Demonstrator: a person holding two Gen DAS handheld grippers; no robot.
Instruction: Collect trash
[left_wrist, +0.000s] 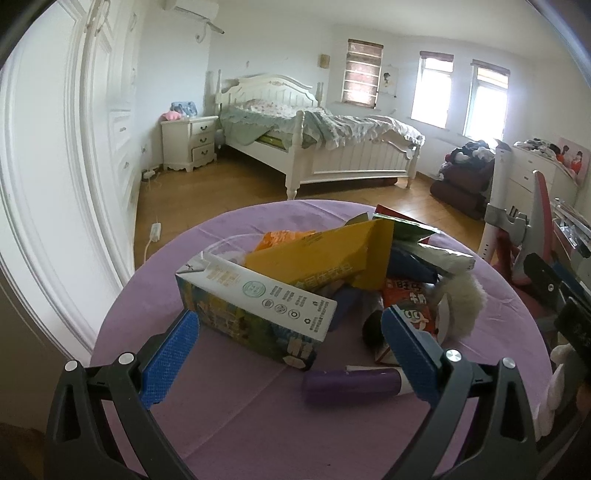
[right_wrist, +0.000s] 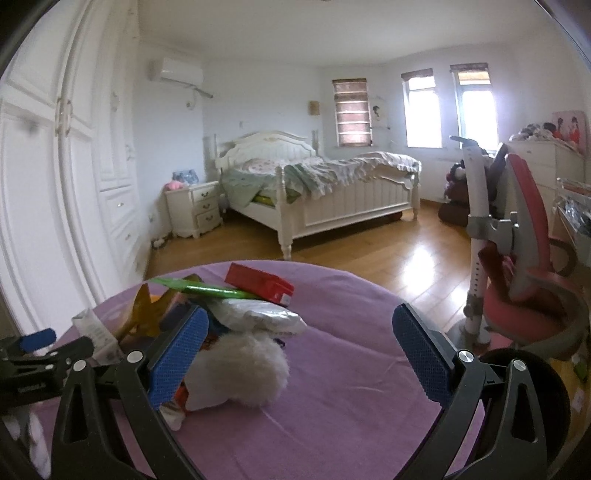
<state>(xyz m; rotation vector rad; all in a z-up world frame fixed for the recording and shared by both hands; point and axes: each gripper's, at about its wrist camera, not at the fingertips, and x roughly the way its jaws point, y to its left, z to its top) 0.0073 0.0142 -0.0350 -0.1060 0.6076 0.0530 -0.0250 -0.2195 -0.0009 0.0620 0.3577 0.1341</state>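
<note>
Pretty much everything's still ahead of us: the trash pile, milk carton (left_wrist: 255, 314) in front with a yellow box (left_wrist: 325, 254), a red box (right_wrist: 260, 282) and wrappers behind, sits heaped on the purple bench (left_wrist: 240, 406) and we see no bin anywhere. Left tool (left_wrist: 291, 354) is spread wide with the carton right between its tips, nothing gripped. Right tool (right_wrist: 301, 354) is released too, pile off by its left finger.

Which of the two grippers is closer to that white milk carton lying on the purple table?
Left. The left gripper straddles the white milk carton, open. The right gripper hangs off to the side, by the white fluffy ball.
</note>
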